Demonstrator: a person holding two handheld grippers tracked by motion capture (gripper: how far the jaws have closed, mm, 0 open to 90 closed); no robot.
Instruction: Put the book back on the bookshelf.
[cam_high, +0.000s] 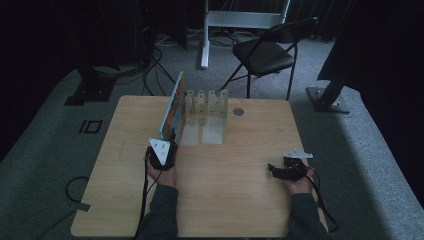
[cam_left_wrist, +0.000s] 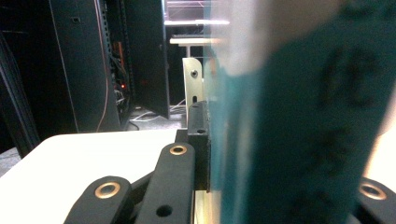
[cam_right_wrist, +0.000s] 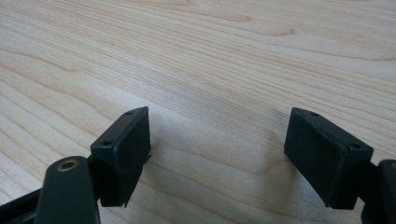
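Two hands come in from the bottom of the high view, each holding a gripper over a wooden table (cam_high: 235, 200). On the left side, the left gripper (cam_high: 167, 147) pinches the near edge of a book (cam_high: 173, 107), and its jaws are closed on it. That book stands up on its edge, tall and thin, right beside a clear rack (cam_high: 206, 107) with upright dividers. Up close in the left gripper view, the book (cam_left_wrist: 299, 121) looks teal and blurry, pressed against a black jaw. Over on the right, the right gripper (cam_high: 275, 170) rests low over bare wood with its jaws spread wide and nothing between them. Behind the table stands a black chair (cam_high: 265, 52) on grey floor.
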